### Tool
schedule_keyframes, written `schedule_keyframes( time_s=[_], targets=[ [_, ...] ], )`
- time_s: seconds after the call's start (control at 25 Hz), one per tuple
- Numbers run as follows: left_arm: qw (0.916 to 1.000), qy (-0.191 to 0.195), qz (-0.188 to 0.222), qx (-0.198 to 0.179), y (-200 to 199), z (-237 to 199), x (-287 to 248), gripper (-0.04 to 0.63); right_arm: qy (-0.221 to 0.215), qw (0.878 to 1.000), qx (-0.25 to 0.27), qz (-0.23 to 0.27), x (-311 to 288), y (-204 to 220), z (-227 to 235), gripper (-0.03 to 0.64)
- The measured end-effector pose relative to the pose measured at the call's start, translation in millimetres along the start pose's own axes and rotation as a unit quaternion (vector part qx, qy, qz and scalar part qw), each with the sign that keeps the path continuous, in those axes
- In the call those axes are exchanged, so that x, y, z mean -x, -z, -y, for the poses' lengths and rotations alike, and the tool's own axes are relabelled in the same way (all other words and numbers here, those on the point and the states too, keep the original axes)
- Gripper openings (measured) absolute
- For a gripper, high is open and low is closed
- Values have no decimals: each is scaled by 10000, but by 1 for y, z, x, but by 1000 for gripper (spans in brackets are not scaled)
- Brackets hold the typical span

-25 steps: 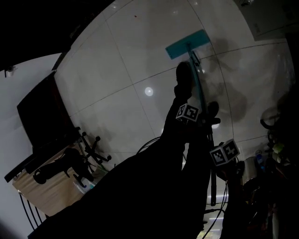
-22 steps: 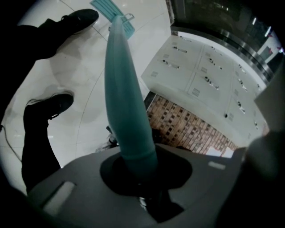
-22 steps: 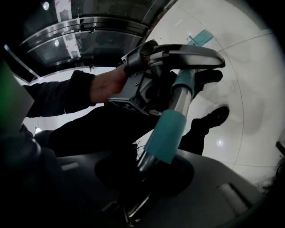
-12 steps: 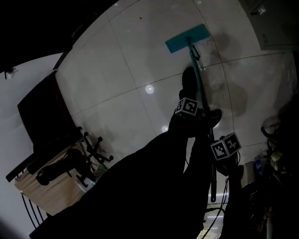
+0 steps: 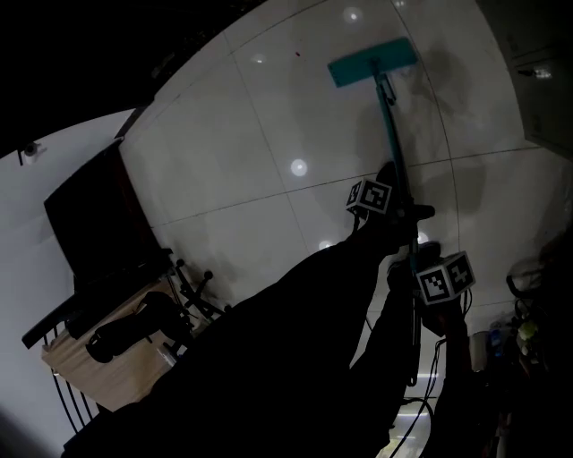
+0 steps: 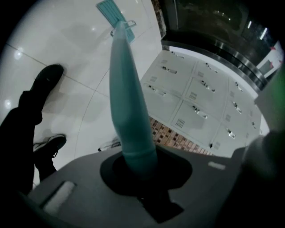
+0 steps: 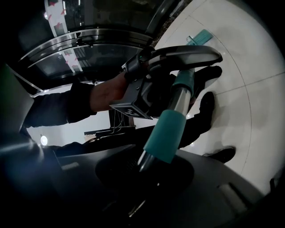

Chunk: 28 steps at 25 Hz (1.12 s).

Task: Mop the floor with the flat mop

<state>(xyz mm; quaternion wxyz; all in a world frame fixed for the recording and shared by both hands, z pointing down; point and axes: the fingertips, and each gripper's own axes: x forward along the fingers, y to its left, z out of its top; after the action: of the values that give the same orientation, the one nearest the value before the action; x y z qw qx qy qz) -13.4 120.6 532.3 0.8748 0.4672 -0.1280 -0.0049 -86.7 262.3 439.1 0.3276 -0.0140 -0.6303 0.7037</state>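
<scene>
The flat mop has a teal head (image 5: 372, 62) lying flat on the pale tiled floor (image 5: 224, 161) at the top of the head view. Its teal pole (image 5: 391, 134) runs down toward me. My left gripper (image 5: 391, 207) is shut on the pole higher up, and the pole (image 6: 127, 98) fills its view, with the mop head (image 6: 111, 12) far off. My right gripper (image 5: 421, 291) is shut on the pole lower down, around a teal sleeve (image 7: 165, 133) over the metal tube. The left gripper (image 7: 178, 55) shows ahead in the right gripper view.
A dark shoe (image 6: 46, 80) and a second shoe (image 6: 50, 144) stand on the tiles. A black chair and wooden desk (image 5: 98, 331) are at the left. White lockers (image 6: 196, 98) line the wall. Cables and small items (image 5: 501, 344) lie at the lower right.
The mop head has slid farther away across the floor, toward the top of the view. Both grippers have moved forward and right along with the pole.
</scene>
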Motion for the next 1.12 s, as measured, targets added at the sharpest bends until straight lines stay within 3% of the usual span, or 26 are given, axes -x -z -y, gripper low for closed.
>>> schedule_keyframes(
  time_s=[0.4,0.64,0.88,1.12],
  targets=[
    [9993,193,186,-244,-132,65,38,91,87,9997,40,218,9,-150,-13,112],
    [9980,302,428,-362,-183,85,49,91,177,9993,186,256,12,-202,-10,112],
    [9969,380,546,-413,-190,92,53,91,85,9993,253,269,13,-209,-15,126],
    [9963,514,574,-367,-129,80,42,92,-81,9993,234,274,12,-146,-26,132]
  ],
)
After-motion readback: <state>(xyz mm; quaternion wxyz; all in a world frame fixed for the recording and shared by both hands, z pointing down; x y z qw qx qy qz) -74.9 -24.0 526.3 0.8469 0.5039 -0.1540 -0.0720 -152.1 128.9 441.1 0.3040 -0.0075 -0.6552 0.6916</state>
